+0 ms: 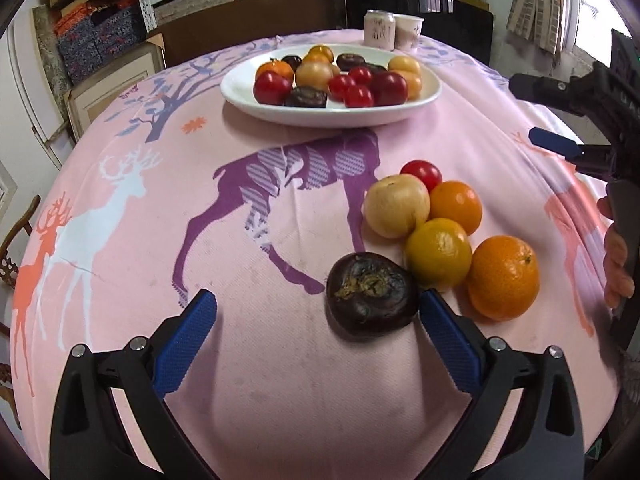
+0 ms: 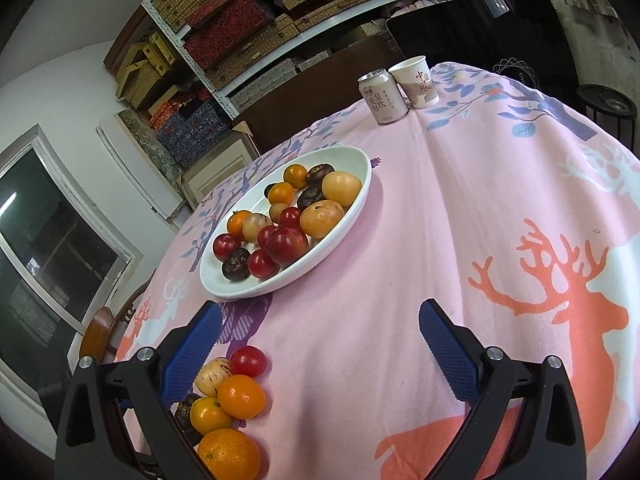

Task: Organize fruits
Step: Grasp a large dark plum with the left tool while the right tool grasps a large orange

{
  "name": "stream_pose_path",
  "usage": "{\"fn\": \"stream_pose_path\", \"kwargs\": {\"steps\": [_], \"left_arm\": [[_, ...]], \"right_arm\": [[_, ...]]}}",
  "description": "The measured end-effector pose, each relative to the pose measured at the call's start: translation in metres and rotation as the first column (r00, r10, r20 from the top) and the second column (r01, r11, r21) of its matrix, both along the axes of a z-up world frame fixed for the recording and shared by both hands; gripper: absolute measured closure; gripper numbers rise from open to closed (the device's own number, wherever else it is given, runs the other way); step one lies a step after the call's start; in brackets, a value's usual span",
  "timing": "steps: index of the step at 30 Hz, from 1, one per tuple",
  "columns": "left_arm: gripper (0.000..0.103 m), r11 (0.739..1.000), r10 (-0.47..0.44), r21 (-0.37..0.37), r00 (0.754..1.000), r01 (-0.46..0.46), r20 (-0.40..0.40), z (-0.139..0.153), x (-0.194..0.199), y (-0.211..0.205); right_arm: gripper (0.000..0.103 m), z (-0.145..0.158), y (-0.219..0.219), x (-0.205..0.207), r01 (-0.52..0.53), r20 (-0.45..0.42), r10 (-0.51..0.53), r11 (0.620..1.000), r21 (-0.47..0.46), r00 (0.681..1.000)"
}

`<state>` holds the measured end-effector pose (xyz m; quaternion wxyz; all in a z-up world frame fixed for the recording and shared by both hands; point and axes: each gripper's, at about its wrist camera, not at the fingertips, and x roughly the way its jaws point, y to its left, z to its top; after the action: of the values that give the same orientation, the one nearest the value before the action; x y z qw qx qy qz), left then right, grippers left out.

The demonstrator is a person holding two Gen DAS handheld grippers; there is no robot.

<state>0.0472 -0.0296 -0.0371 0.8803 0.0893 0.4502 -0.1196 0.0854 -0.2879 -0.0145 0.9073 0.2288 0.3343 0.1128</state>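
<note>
Fruits sit in two groups on the pink tablecloth (image 1: pixel 280 360): a heap on the white plate (image 1: pixel 240 92) at the far side, and a loose cluster of six near the grippers. My read: the plate is the source pile and the cluster is where pieces get sorted out, or the reverse; can't tell which from this.

Cluster count, left wrist view: one dark brown fruit (image 1: pixel 370 294), one pale yellow fruit (image 1: pixel 396 205), one small red tomato (image 1: pixel 422 174), three orange citrus (image 1: pixel 503 277). All touch or nearly touch.

Plate count is rough, since pieces overlap: about five red, four dark, four or five yellow/orange.

Left gripper (image 1: pixel 316 312): jaws spread wide, nothing held. The dark brown fruit lies against the right-hand pad and well apart from the other, so probably lined up for a grab or just let go.

Right gripper (image 2: pixel 320 328): jaws fully apart, empty, over bare cloth, cluster just beside its left finger.

A can (image 2: pixel 382 98) and a paper cup (image 2: pixel 416 82) stand touching behind the plate, out of the way.
</note>
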Motion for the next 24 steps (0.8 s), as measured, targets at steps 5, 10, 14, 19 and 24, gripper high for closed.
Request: {"fn": "stream_pose_path", "kwargs": {"steps": [5, 10, 14, 19, 24], "left_arm": [[0.004, 0.975, 0.208, -0.076, 0.978, -0.209, -0.015, 0.001, 0.016, 0.047], [0.004, 0.944, 0.312, -0.11, 0.95, -0.312, -0.014, 0.003, 0.017, 0.071], [0.004, 0.986, 0.163, -0.042, 0.986, -0.161, 0.032, 0.008, 0.011, 0.041], [0.004, 0.981, 0.169, -0.094, 0.986, -0.169, -0.011, 0.006, 0.018, 0.048], [0.004, 0.976, 0.183, -0.114, 0.982, -0.186, -0.035, 0.0, 0.018, 0.051]], "right_arm": [[0.003, -0.001, 0.001, 0.0, 0.0, -0.003, 0.0, 1.0, 0.0, 1.0], [0.003, -0.002, 0.001, 0.0, -0.006, 0.001, 0.006, 1.0, 0.0, 1.0], [0.003, 0.002, 0.012, -0.005, -0.057, 0.021, 0.058, 0.998, -0.021, 0.998], [0.003, 0.002, 0.038, -0.025, -0.157, 0.024, 0.159, 0.985, -0.076, 0.987], [0.004, 0.0, 0.057, -0.052, -0.252, 0.006, 0.254, 0.96, -0.121, 0.967]]}}
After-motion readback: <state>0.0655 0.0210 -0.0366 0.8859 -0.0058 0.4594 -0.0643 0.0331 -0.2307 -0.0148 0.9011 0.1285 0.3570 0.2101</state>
